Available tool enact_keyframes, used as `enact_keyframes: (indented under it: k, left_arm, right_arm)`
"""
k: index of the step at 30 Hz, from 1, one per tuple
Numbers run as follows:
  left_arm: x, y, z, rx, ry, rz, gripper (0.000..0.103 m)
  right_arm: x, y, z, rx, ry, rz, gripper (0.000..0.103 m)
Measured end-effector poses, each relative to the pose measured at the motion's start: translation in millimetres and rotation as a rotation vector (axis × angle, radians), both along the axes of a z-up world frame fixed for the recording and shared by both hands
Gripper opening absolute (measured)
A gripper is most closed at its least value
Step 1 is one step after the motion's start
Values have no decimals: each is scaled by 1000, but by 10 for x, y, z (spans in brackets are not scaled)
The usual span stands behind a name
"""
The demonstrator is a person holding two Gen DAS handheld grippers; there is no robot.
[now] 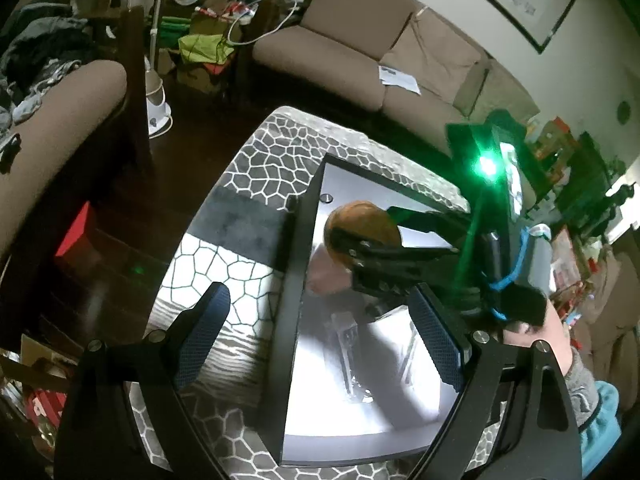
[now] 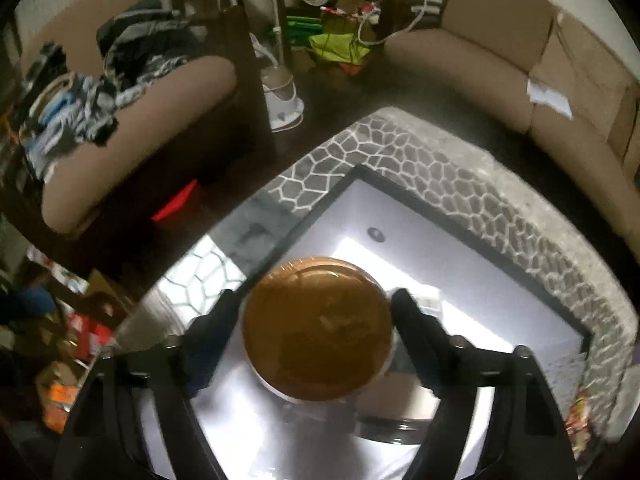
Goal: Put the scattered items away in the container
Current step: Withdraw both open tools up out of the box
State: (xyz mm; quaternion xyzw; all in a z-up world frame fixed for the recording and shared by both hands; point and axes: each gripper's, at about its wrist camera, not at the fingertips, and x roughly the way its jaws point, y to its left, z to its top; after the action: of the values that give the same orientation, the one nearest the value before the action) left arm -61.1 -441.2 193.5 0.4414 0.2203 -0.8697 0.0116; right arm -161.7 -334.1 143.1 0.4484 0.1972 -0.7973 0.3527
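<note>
A jar with a round orange lid (image 2: 316,332) sits between the fingers of my right gripper (image 2: 316,300), whose pads press on both its sides. It hangs over the white glossy floor of the black-walled container (image 2: 472,236). In the left wrist view the same jar (image 1: 352,216) shows in my right gripper (image 1: 363,224) above the far end of the container (image 1: 296,280). My left gripper (image 1: 320,320) stands open and empty, straddling the container's left wall. A clear item (image 1: 356,356) lies blurred on the container floor.
The container rests on a table with a grey pebble-pattern cover (image 2: 400,144). A snack packet (image 2: 580,416) lies at the table's right edge. Brown sofas (image 2: 480,60) stand beyond, with a red box (image 1: 76,232) and a white steamer base (image 2: 282,100) on the dark floor.
</note>
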Motion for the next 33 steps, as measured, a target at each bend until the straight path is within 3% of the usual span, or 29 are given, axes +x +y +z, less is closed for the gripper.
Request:
enact_keyframes:
  k: [3, 9, 15, 19, 24, 26, 30, 31, 33]
  left_arm:
    - [45, -29, -36, 13, -5, 12, 90]
    - [167, -11, -96, 16, -16, 12, 90]
    - [208, 119, -155, 27, -36, -1, 90]
    - [217, 171, -152, 27, -36, -11, 90]
    - [197, 197, -181, 38, -36, -16, 90]
    - [182, 227, -199, 33, -41, -22, 90]
    - [154, 260, -223, 37, -43, -27, 90]
    - [146, 259, -234, 38, -47, -26, 90]
    - [118, 254, -259, 44, -55, -22, 90]
  right_arm:
    - [158, 102, 18, 3, 20, 31, 75]
    - [812, 406, -108, 86, 157, 158, 75]
    - [1020, 428, -238, 144, 233, 201, 76]
    - [1057, 562, -374, 181, 214, 198, 76]
    - [816, 750, -610, 200, 65, 108, 72]
    - [684, 710, -540, 177, 68, 94, 72]
    - [430, 486, -519, 222, 85, 77, 66]
    - [342, 422, -586, 256, 76, 73, 67]
    - [217, 376, -634, 233, 26, 52, 69]
